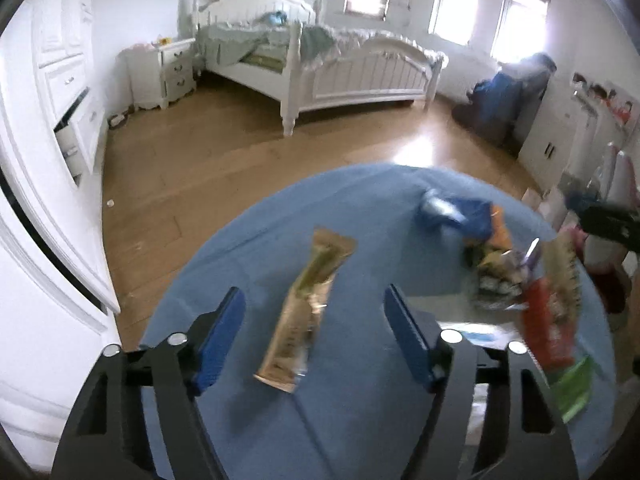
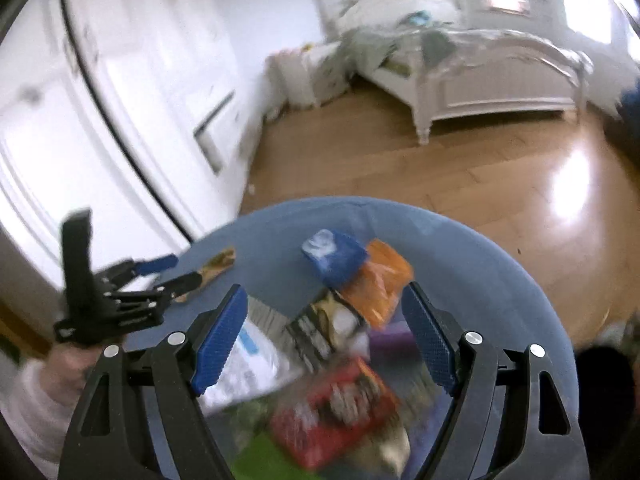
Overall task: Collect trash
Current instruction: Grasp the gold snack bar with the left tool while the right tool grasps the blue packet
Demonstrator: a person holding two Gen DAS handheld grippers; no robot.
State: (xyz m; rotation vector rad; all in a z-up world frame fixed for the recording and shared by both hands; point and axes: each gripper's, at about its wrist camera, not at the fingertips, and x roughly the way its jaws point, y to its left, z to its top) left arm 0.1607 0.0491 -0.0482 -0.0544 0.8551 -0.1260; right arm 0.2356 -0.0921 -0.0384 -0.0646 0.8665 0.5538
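From the left wrist view, the left tongs [image 1: 316,336] stand spread above a round table [image 1: 248,248] covered in blue cloth, with a long gold wrapper [image 1: 308,312] lying flat between the blue pads, which do not press on it. Further right a heap of trash sits on the cloth: a blue packet [image 1: 460,212], an orange one [image 1: 500,232] and a red-and-green wrapper [image 1: 552,320]. Beyond the table lie a wooden floor [image 1: 224,160], a white bed [image 1: 328,60], a nightstand [image 1: 172,68] and bright windows [image 1: 452,0]. From the right wrist view, blurred, the right tongs [image 2: 324,340] hang spread and empty over that same heap, above a red wrapper [image 2: 340,404] and white paper [image 2: 248,364]. The left tongs [image 2: 168,272] appear at the table's left edge by the gold wrapper [image 2: 218,262], beside white wardrobe doors [image 2: 132,92].
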